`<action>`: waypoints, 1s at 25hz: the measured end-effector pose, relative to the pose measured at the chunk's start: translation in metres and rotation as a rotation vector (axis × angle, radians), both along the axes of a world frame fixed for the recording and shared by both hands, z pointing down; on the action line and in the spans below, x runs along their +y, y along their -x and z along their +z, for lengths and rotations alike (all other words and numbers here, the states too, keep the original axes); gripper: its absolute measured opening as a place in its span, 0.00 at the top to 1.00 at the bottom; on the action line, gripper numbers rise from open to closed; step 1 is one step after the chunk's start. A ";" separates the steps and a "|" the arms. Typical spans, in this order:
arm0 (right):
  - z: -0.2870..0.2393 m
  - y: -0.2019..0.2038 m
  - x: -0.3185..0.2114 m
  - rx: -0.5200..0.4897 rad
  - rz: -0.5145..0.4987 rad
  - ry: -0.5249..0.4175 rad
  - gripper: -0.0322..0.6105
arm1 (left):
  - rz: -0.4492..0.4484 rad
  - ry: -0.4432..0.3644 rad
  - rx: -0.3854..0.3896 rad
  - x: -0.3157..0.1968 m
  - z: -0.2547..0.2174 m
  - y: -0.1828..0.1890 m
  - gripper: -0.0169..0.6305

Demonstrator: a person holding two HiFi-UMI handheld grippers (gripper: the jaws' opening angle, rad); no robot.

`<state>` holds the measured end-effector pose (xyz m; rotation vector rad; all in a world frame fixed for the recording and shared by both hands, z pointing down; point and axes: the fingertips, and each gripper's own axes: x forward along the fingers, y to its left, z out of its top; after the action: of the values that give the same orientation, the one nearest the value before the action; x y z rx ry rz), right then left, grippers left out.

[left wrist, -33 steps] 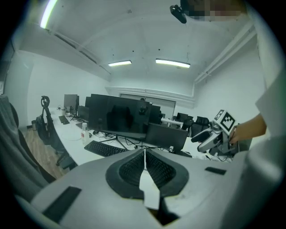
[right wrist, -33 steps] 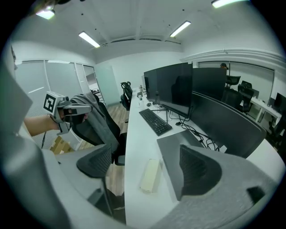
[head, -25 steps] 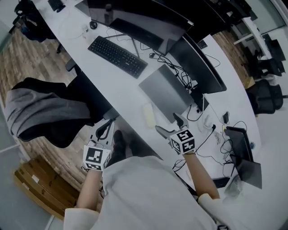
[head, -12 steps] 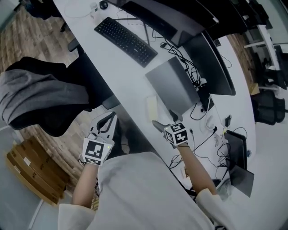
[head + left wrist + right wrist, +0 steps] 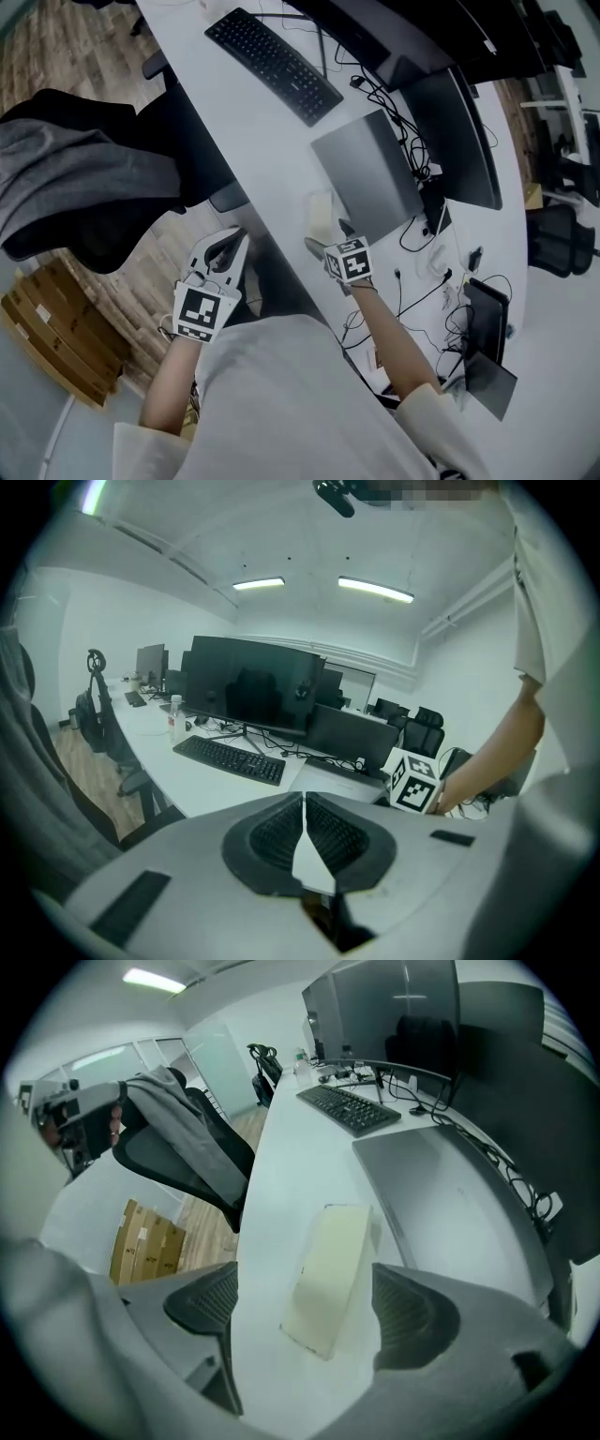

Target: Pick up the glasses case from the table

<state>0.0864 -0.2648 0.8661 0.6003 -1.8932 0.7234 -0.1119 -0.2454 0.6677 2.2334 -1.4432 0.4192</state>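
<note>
Framing glasses case [image 5: 330, 1269] in right gripper view: right claw [image 5: 305, 1312], agape.

Bright, even office light falls from ceiling strips [image 5: 375, 589] (two glow overhead). Both gripper views bulge fisheye, with dark vignetted corners.

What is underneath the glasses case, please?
The glasses case lies flat on the white table; nothing pokes out round its edges. The surface directly beneath it is covered.
</note>
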 end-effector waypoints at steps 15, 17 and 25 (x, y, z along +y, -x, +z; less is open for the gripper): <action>0.068 -0.008 -0.006 0.151 0.099 0.026 0.28 | 0.004 0.046 0.022 0.007 0.024 -0.012 0.96; 0.072 -0.010 -0.008 0.180 0.106 0.011 0.28 | 0.002 0.051 0.022 0.008 0.027 -0.012 0.96; 0.070 -0.002 -0.009 0.197 0.082 -0.027 0.45 | -0.010 0.063 0.019 0.011 0.033 -0.004 0.95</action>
<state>0.0887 -0.2735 0.9357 0.7420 -1.7066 0.6665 -0.1074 -0.2340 0.7004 2.1740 -1.4111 0.4326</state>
